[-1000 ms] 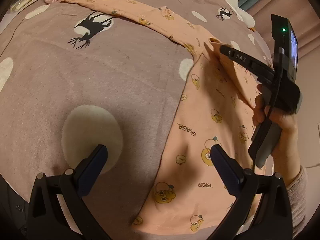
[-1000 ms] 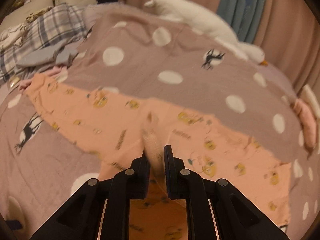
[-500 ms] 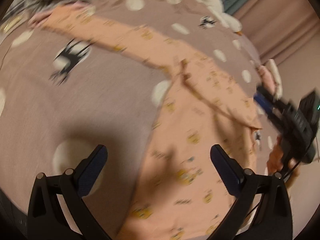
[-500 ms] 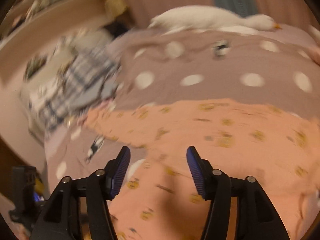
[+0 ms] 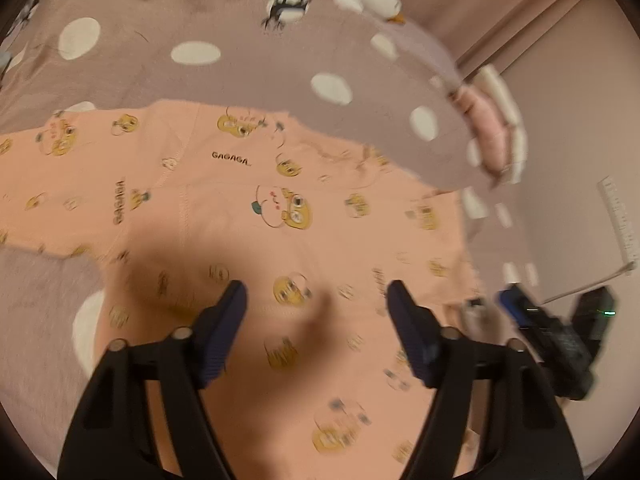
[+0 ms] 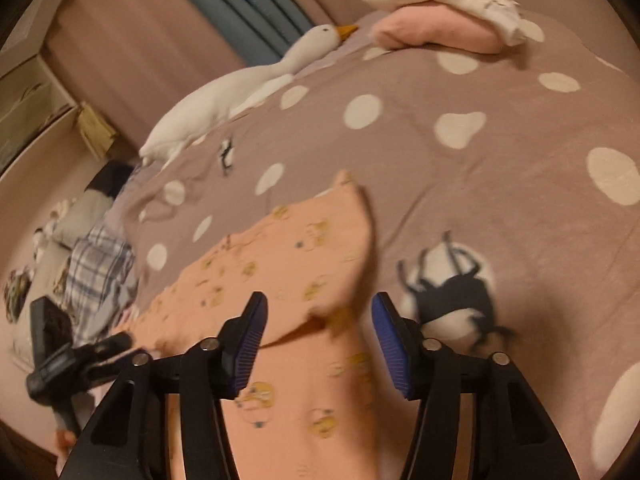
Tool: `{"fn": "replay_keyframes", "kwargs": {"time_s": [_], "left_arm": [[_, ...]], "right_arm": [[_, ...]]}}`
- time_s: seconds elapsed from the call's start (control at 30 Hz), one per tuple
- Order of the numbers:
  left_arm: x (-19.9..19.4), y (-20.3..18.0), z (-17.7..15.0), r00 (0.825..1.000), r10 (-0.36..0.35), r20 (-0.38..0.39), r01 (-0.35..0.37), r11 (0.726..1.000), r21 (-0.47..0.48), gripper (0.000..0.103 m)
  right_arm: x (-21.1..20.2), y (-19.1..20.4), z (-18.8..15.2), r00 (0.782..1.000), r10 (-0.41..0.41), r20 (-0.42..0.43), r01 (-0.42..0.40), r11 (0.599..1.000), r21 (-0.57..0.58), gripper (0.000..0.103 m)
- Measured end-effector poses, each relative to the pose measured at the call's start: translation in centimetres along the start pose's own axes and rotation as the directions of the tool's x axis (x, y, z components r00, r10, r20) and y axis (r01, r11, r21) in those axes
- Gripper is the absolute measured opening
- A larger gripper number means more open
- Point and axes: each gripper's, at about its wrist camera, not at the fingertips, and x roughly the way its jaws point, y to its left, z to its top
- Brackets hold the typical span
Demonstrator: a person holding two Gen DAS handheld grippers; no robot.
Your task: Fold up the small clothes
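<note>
Now the peach garment (image 5: 256, 200), w/ yellow cartoon prints and "GAGAGA" lettering, lies spread flat on the mauve dotted bedspread (image 5: 240, 76). Left gripper (image 5: 316, 304) hangs over the garment's middle, jaws apart and closing, nothing pinched betw. them, only cloth lying below. Right gripper (image 6: 318, 320) sits over the garment (image 6: 280, 264) near a raised fold at its edge; jaws also apart and closing, pads not on the fabric. In the left wrist view the right gripper (image 5: 516, 304) shows just off the garment's right edge, blurred. Beyond the garment's far side lie a white goose plush (image 6: 236, 96) and a pink and white folded pile (image 6: 440, 20). Plaid cloth (image 6: 100, 268) lies to the garment's left in the right wrist view.
</note>
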Motion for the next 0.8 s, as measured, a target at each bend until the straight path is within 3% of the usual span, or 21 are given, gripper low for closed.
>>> {"fn": "replay_keyframes", "kwargs": {"time_s": [0.1,0.13,0.2,0.4,0.53,0.57,0.6,0.63,0.73,0.8], "left_arm": [[2.8,1.6,0.1,0.991,0.126,-0.036,-0.126,0.992,0.006,0.044],[3.1,2.4,-0.2,0.987,0.155,-0.043,-0.155,0.988,-0.002,0.027],[2.6,3.9,-0.6,0.99,0.137,-0.013,-0.138,0.99,-0.024,0.013],[1.7,5.3,-1.3,0.994,0.111,-0.021,-0.112,0.993,-0.022,0.008],[1.9,4.7,-1.2,0.992,0.128,-0.016,-0.129,0.992,-0.005,0.008],[1.9,5.0,-1.3,0.992,0.128,-0.016,-0.128,0.992,-0.004,0.008],[1.8,5.3,-1.4,0.992,0.125,-0.018,-0.125,0.992,-0.003,0.008],[1.8,5.5,-1.4,0.993,0.121,-0.019,-0.121,0.993,-0.004,0.008],[1.8,5.8,-1.4,0.994,0.106,-0.02,-0.107,0.994,-0.016,0.008],[2.0,5.8,-1.4,0.994,0.107,-0.019,-0.108,0.994,-0.021,0.008]], "right_arm": [[0.6,-0.3,0.6,1.0,0.01,0.002,-0.01,1.0,-0.004,0.044],[0.9,-0.5,0.9,1.0,0.011,0.001,-0.011,1.0,-0.005,0.042],[1.7,-0.7,1.4,1.0,0.013,-0.007,-0.013,1.0,-0.014,0.037],[6.3,0.7,3.8,0.999,-0.019,-0.044,0.016,0.998,-0.068,0.037],[10.4,-0.2,5.2,0.986,-0.14,-0.095,0.134,0.989,-0.063,0.037],[11.5,-1.2,5.5,0.975,-0.192,-0.115,0.188,0.981,-0.047,0.03],[11.7,-1.6,5.5,0.971,-0.215,-0.108,0.212,0.976,-0.042,0.025],[11.4,-2.1,5.7,0.963,-0.255,-0.083,0.252,0.967,-0.04,0.011],[9.9,-2.6,5.7,0.947,-0.315,-0.061,0.313,0.949,-0.041,0.01],[8.1,-1.9,5.1,0.968,-0.247,-0.051,0.243,0.968,-0.067,0.01]]}}
